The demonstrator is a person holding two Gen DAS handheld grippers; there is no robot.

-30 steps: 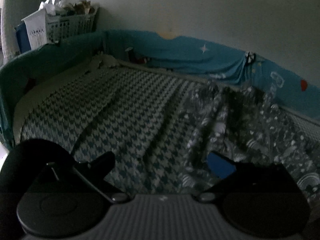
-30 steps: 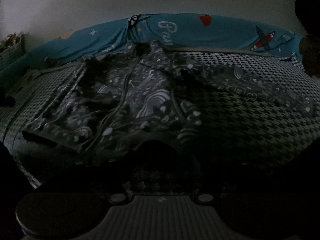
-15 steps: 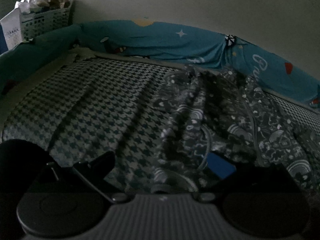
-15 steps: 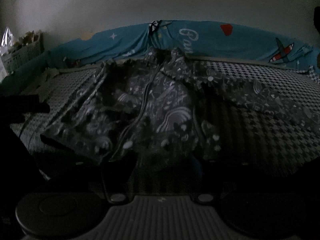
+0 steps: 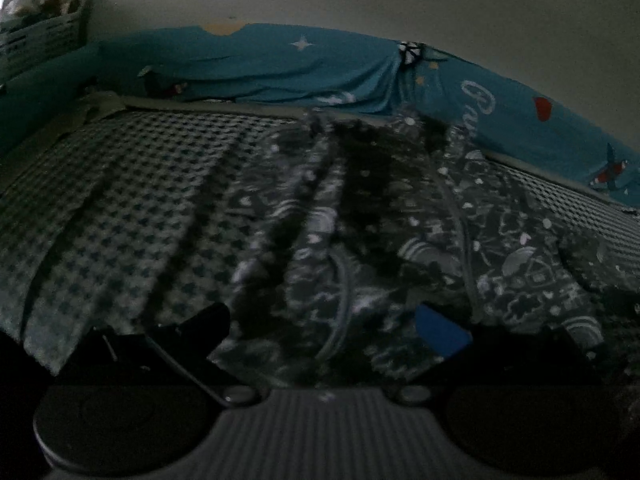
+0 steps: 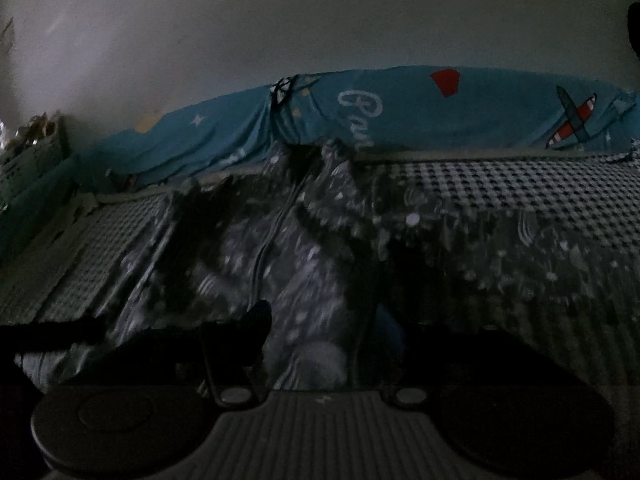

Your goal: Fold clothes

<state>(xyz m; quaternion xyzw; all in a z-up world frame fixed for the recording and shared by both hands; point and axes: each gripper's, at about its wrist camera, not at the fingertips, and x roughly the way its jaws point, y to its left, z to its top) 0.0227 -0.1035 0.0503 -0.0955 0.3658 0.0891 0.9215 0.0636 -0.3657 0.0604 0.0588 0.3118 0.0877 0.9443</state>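
Observation:
A dark grey zip-up garment [image 5: 380, 220] with a pale doodle print lies spread on a houndstooth bed sheet [image 5: 140, 200], its zipper running away from me. My left gripper [image 5: 324, 328] is open, low over the garment's near left hem, and cloth lies between its fingers. In the right wrist view the same garment [image 6: 304, 248] fills the middle. My right gripper [image 6: 324, 332] is open too, with the near hem by the zipper between its fingers. The light is dim, and whether the pads touch the cloth is unclear.
A teal padded bumper [image 5: 280, 72] with stars and a plane print lines the far side of the bed below a pale wall. A white lattice basket [image 5: 40, 40] stands at the far left corner. Bare houndstooth sheet [image 6: 520, 184] stretches to the right of the garment.
Both grippers have come closer and lower to the garment's near hem. The left view has swung right, from the bare sheet onto the garment. The fingers still stand apart.

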